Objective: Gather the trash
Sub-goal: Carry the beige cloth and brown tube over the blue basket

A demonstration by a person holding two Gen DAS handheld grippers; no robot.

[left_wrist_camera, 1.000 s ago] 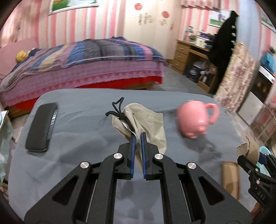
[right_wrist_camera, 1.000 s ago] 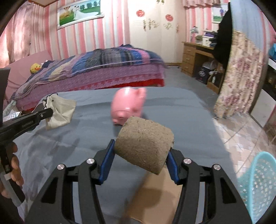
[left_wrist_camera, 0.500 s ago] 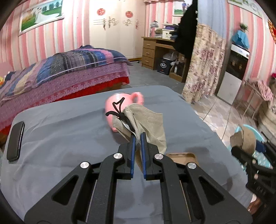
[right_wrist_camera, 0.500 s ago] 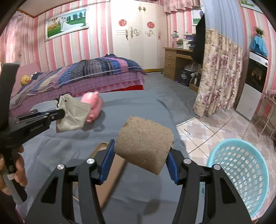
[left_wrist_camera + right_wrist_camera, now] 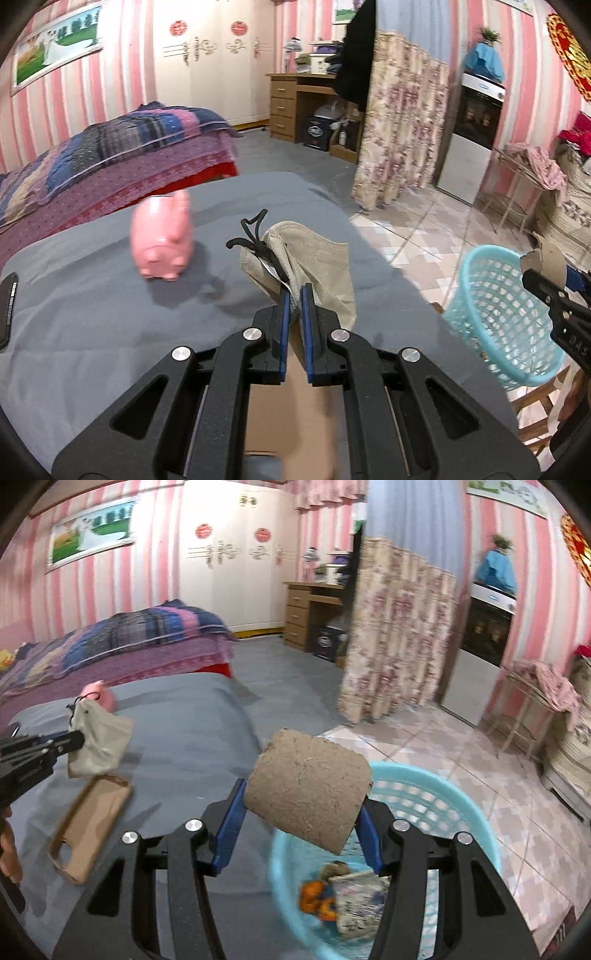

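Note:
My left gripper (image 5: 294, 295) is shut on a crumpled beige face mask (image 5: 317, 258) with black ear loops, held above the grey table (image 5: 92, 314). In the right wrist view that mask (image 5: 98, 740) hangs at the left. My right gripper (image 5: 301, 812) is shut on a brown cardboard tube (image 5: 308, 786), held over the rim of a light blue mesh basket (image 5: 436, 805). The basket holds orange peel and a crumpled wrapper. From the left wrist view the basket (image 5: 495, 314) stands on the floor past the table's right edge, with the tube (image 5: 546, 258) above it.
A pink piggy bank (image 5: 162, 240) stands on the table to the left of the mask. A brown phone case (image 5: 88, 823) lies flat near the table's right end. A dark phone (image 5: 7, 310) lies at the far left. Behind are a bed (image 5: 110, 155) and a floral curtain (image 5: 399, 133).
Both grippers swung right with their loads, from over the table's middle toward its right end. The basket has come into view, and the tube now hangs over its rim.

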